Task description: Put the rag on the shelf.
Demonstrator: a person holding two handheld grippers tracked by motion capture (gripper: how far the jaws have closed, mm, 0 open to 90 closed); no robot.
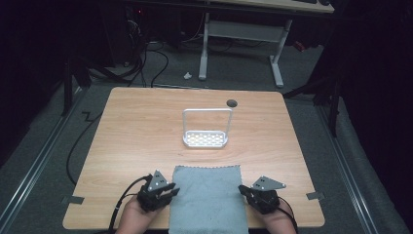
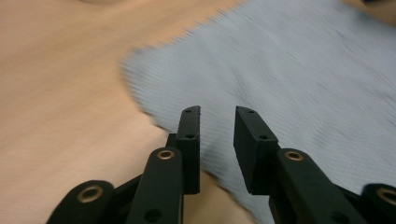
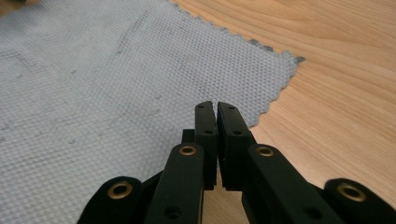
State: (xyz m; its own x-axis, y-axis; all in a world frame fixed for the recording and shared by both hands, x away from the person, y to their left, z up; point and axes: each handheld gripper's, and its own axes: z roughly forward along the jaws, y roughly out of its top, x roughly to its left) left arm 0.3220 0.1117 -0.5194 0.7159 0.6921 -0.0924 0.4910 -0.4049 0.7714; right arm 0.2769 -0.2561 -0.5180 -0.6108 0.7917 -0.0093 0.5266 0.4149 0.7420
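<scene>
Near the front edge of the light wooden table (image 1: 136, 126) we've got a grey-blue woven cloth (image 1: 208, 197) lying flat, its near end cut off by the bottom of the high view, with a small white wire rack with a tall hoop handle (image 1: 206, 130) well beyond it. Our left gripper (image 2: 217, 119) sits at the cloth's left edge with jaws apart and nothing between them, though that view is pretty blurry. Our right gripper (image 3: 217, 109) is at the right edge, jaws pressed almost together, and we honestly can't tell if any cloth is pinched.
</scene>
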